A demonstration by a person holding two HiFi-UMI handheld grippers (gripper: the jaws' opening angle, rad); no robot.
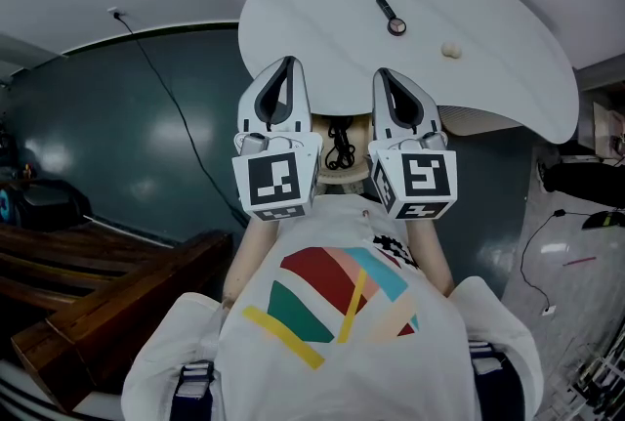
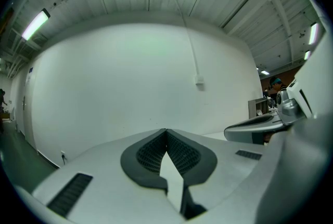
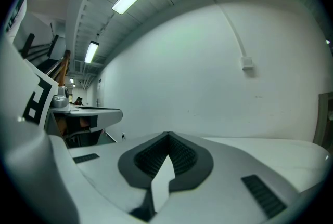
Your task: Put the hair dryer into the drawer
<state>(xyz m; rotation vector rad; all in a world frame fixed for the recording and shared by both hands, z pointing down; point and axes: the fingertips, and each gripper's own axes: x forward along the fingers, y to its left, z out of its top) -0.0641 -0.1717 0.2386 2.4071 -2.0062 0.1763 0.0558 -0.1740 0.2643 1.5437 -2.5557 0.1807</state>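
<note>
Readable text: none could be made out.
Left cube (image 1: 276, 181): showed only a black-and-white square marker.
Right cube (image 1: 422, 178): likewise.

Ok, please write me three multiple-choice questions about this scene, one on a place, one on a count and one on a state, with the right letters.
1. Where does the small dark object lie?
A. on the white table
B. in an open drawer
C. between closed jaws

2. How many small things lie on the white table?
A. one
B. two
C. five

3. How do the jaws of the left hand-held gripper and the right hand-held gripper stand?
A. both open
B. only the left shut
C. both shut, empty

Answers:
1 A: the head view shows it on the table top.
2 B: only the small dark object and a pale lump lie there.
3 C: in each gripper view the pads meet with nothing between them.
</note>
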